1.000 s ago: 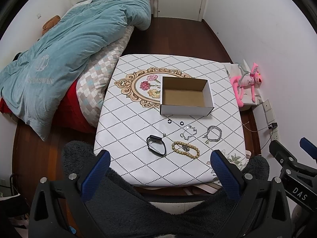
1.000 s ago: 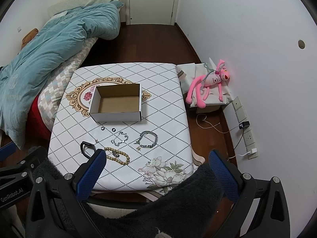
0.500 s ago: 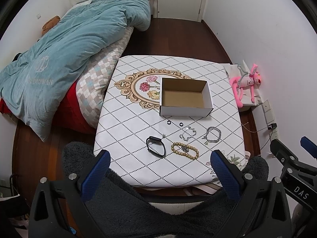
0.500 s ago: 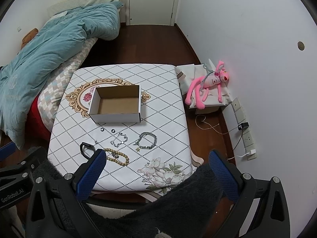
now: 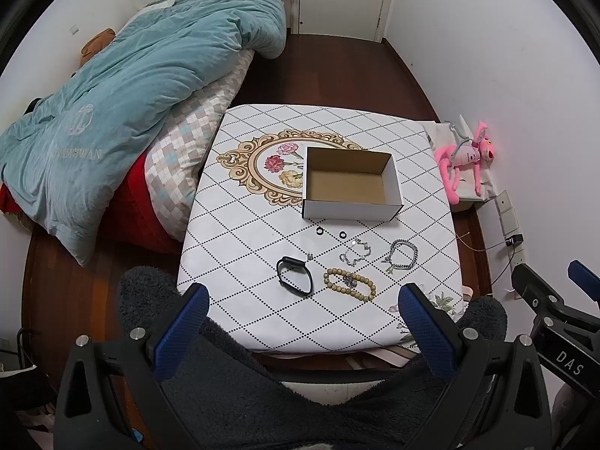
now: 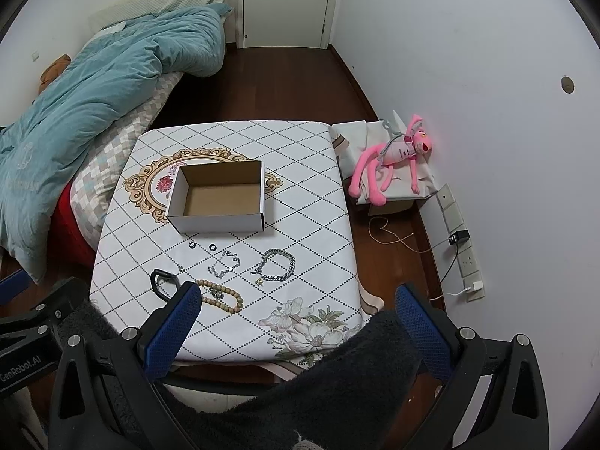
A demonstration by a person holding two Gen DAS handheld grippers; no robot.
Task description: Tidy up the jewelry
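Hovering well back from the table (image 5: 262, 322), the left gripper (image 5: 300, 322) and the right gripper (image 6: 298, 317) both stand wide apart and hold nothing. Every piece of jewelry lies on the patterned cloth, in front of the open cardboard box (image 5: 350, 212), which looks bare inside, so by my reckoning the sorting has not started.

The pieces sit close together. A black band (image 5: 295, 274) lies just beside a wooden bead bracelet (image 5: 349, 284), with a thin silver chain (image 5: 355, 253) and a heavier silver link bracelet (image 5: 404, 255) behind them, and two small black rings (image 5: 320, 230) nearest the box wall.

The likely trouble is the grasp. Wide fingers coming down on the beads could catch the little charm resting on them, or drag the thin chain along. The rings are tiny and flat (hard for broad pads to pinch), and a nudge might send them rolling off the cloth. The box is light, and a bump against its front wall may push it away.

Nothing blocks the path over the table; dark fuzzy fabric (image 5: 262, 405) fills the lower view. A blue duvet (image 5: 131, 93) lies to the left and a pink plush toy (image 6: 393, 157) to the right, both well clear.
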